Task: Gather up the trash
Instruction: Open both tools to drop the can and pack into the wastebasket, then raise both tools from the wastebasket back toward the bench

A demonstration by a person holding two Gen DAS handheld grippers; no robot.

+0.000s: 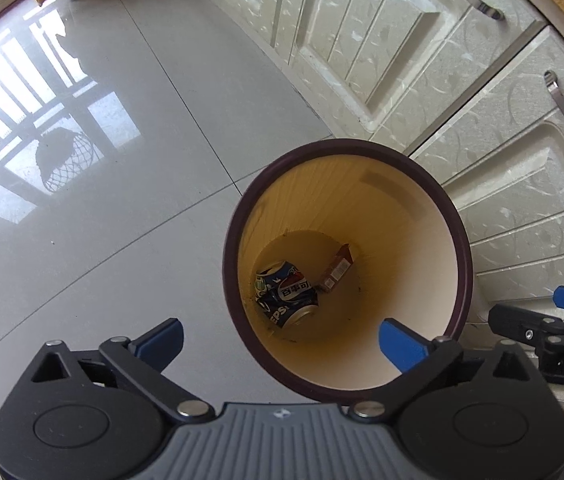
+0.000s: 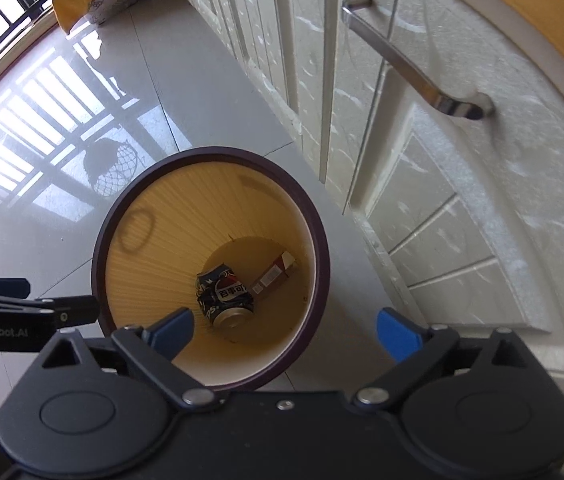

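Left wrist view: one trash bin [image 1: 466,248], round, dark maroon rim, yellow-cream inside, standing on the grey tiled floor [image 1: 142,184] against white cabinet doors [image 1: 421,60]. The bin's mouth lies ahead of the left gripper [image 1: 282,338], with its right blue pad over the near rim and the left pad outside over the floor. Jaws spread wide, nothing between them.

Contents of bin, two items, both on the bottom, ahead of the jaws:
- One crushed blue can [image 1: 286,294], Pepsi; "EPSI" and Chinese characters legible beside the round logo.
- One small red-brown carton [image 1: 335,270], touching the can on its right; print too small to read.

Right gripper [image 1: 561,320] enters at the right edge, beyond the bin; letters "DA" show on its body.

Right wrist view: same bin [image 2: 100,240], same can [image 2: 226,294] and carton [image 2: 274,274]. Right gripper [image 2: 285,334] also has its jaws wide apart and empty; its left pad is over the bin's mouth, its right pad outside. Left gripper [image 2: 22,300] comes in from the left, marked "GenRobot.AI".

Metal door handles counted: two in each view. One yellow sack [image 2: 90,4] lies far ahead.
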